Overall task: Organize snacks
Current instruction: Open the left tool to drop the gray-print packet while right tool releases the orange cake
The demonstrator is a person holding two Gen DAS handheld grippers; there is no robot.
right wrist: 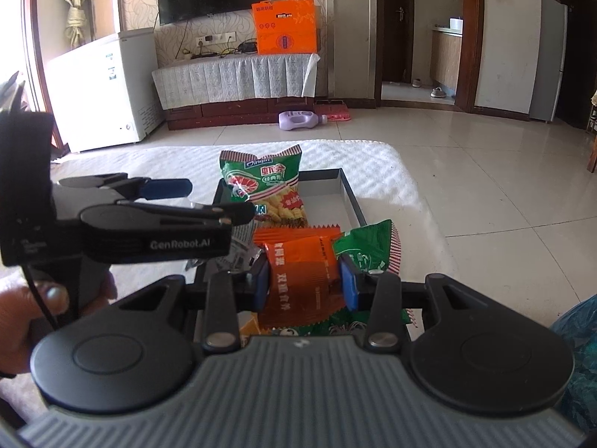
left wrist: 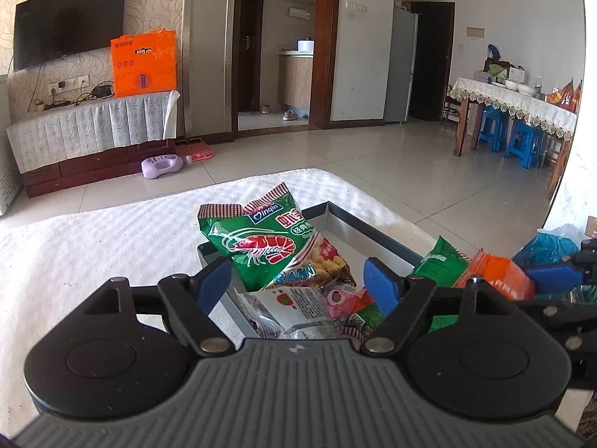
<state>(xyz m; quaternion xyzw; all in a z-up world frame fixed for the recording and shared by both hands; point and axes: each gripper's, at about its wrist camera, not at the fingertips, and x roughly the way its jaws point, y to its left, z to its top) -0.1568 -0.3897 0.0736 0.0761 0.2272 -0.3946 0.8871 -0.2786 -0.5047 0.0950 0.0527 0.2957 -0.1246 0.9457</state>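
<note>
Orange packet (right wrist: pixel 302 280) upright lengthwise, right claw (right wrist: pixel 306 284) clamped

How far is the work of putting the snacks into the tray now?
Done: several packets lie in the grey tray, the green prawn-cracker bag among them. The left gripper is open and holds nothing. In hand: the right gripper is shut on an orange packet above the tray's near end. Left: that packet must be set down; a green packet lies over the tray's right edge.
</note>
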